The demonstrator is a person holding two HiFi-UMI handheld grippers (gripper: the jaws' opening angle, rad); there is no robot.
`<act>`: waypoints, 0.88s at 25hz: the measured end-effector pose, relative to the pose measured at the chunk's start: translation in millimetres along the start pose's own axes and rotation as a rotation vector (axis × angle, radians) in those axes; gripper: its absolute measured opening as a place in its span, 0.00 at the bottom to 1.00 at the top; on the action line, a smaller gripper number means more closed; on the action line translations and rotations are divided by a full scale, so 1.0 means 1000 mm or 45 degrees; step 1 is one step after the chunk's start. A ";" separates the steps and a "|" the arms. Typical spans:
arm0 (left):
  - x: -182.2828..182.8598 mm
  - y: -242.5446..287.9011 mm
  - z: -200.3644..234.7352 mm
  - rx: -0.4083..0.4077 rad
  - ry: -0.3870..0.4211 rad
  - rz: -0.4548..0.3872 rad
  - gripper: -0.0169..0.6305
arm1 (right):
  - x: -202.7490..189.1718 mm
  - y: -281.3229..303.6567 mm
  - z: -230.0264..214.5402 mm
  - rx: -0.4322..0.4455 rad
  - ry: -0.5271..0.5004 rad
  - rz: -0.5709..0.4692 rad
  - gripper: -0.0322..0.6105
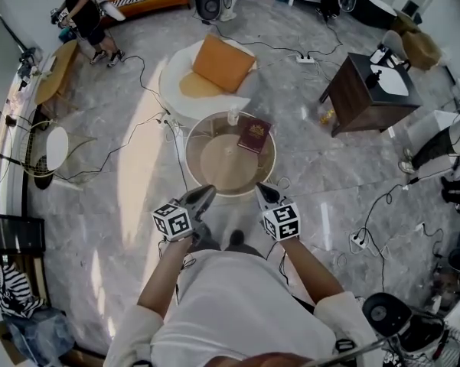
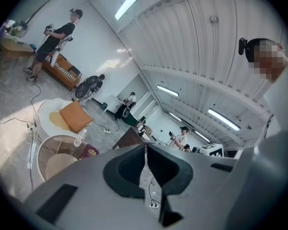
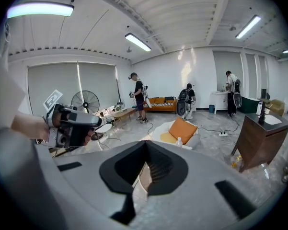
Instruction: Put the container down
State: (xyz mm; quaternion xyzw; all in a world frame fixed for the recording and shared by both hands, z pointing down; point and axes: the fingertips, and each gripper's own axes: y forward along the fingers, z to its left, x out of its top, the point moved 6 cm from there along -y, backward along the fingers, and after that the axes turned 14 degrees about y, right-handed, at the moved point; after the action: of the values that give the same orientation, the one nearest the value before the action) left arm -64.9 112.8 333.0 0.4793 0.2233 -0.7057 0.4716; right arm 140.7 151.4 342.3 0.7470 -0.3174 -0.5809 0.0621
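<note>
1. While neither gripper holds a container, the only one in sight, a small bottle (image 1: 233, 116), stands upright near the far edge of the round glass table (image 1: 190, 140), just beside a maroon book (image 1: 254, 134). The putting-down looks done.
2. The left gripper (image 1: 204, 195) and right gripper (image 1: 262, 190) hover at the table's near edge, fingers pressed together on nothing.
3. What's left is probably just backing away. A white armchair (image 1: 176, 75) crowds the far side, and a corded power strip (image 1: 358, 240) lies on the floor to the right.
</note>
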 end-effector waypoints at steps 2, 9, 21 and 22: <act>0.005 -0.005 0.000 -0.010 0.023 0.003 0.05 | 0.003 -0.002 0.005 -0.008 0.002 -0.016 0.04; 0.021 -0.024 0.008 -0.039 0.113 0.029 0.05 | 0.019 -0.004 0.031 -0.028 -0.036 -0.092 0.04; 0.045 -0.057 0.032 -0.085 0.145 0.015 0.05 | 0.039 -0.006 0.068 -0.032 -0.048 -0.222 0.04; 0.047 -0.057 0.034 -0.085 0.149 0.011 0.05 | 0.041 -0.007 0.069 -0.032 -0.051 -0.230 0.04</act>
State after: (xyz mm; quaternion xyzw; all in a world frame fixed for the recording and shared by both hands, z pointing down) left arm -135.6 91.9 298.5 0.5047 0.2720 -0.6665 0.4766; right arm 85.7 153.5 283.7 0.7600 -0.2426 -0.6028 0.0128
